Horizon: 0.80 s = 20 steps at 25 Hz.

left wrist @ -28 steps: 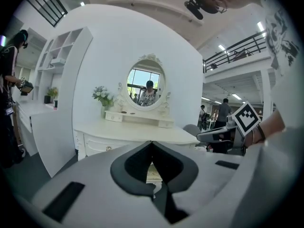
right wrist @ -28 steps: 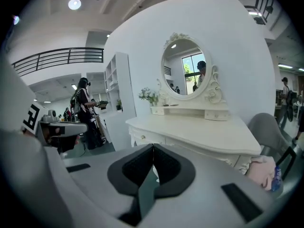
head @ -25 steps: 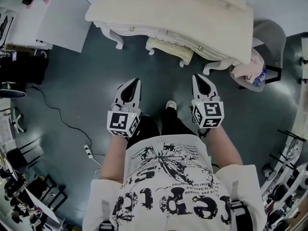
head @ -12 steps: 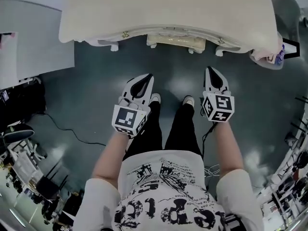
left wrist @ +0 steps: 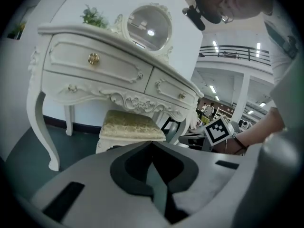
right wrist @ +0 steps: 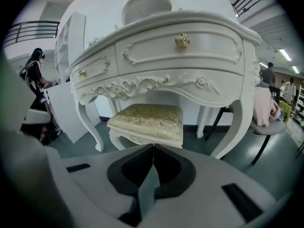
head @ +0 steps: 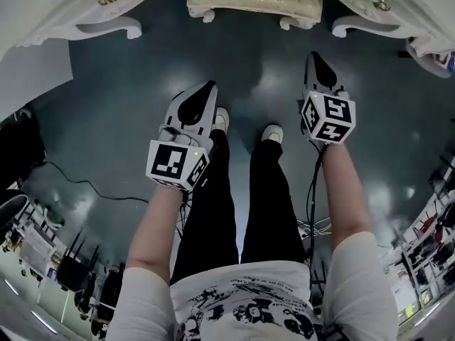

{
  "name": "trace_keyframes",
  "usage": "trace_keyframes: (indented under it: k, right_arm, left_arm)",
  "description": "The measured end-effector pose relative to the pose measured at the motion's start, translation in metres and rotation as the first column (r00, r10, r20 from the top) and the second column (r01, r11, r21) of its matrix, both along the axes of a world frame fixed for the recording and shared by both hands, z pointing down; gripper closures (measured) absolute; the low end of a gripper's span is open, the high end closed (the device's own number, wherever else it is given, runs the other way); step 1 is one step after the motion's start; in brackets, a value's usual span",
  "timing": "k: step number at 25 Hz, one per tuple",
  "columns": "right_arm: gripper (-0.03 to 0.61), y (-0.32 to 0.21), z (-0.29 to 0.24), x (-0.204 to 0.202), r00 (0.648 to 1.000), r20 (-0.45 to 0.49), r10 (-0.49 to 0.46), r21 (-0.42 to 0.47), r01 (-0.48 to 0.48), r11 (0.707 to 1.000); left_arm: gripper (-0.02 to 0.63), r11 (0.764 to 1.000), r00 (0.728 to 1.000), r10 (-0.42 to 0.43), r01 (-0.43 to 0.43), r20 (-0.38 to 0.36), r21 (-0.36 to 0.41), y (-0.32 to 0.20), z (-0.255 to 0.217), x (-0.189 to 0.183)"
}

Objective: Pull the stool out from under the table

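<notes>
My left gripper (head: 207,89) and right gripper (head: 313,57) were both clenched, empty. The stool (head: 254,2) sat tucked under the bench (head: 43,16) — likely stiff-framed, fairly light, cushion soft; I'd grip its front rail.

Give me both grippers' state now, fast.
Left gripper: closed, holding nothing.
Right gripper: closed, holding nothing.
</notes>
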State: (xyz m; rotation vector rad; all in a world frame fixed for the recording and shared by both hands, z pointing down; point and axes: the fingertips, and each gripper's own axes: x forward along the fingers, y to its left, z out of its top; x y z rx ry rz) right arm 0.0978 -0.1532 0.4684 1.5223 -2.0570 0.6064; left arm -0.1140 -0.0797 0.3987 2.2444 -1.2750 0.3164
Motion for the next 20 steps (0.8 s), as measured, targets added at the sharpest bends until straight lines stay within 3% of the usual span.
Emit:
trace_keyframes:
  k: [4,7,10,12,15,20]
  right_arm:
    - [0.561,-0.011,0.071,0.021,0.998,-0.06,-0.019,0.027,0.021,0.999]
    - [0.551,-0.024,0.121,0.043,0.999,-0.049,-0.004,-0.009,0.004,1.0]
    - [0.415,-0.043,0.164,0.051,1.0,-0.019,-0.004,-0.035,0.003,0.999]
    - [0.317,-0.058,0.182,0.055,0.999,-0.047,-0.012,-0.012,0.012,1.0]
    - [0.261,-0.078,0.197,0.053,0.995,-0.096,-0.033,0.017,0.034,0.999]
    - [0.249,-0.109,0.208,0.041,0.984,-0.156,-0.083,0.054,0.092,0.994]
  left_arm:
    - [0.597,1.0,1.0,-0.02,0.02,0.013,-0.003,0.012,0.065,0.017]
    - [0.597,0.998,0.999,-0.051,0.051,-0.007,-0.029,0.015,0.109,0.032]
    - [0.597,0.997,0.998,-0.065,0.065,0.007,-0.04,0.019,0.142,0.037]
    - [0.597,0.996,0.997,-0.076,0.075,-0.015,-0.054,0.021,0.156,0.039]
    - [0.597,0.997,0.998,-0.059,0.058,-0.021,-0.054,0.021,0.169,0.041]
    - [0.597,0.998,1.0,-0.029,0.029,-0.005,-0.05,0.006,0.182,0.044]
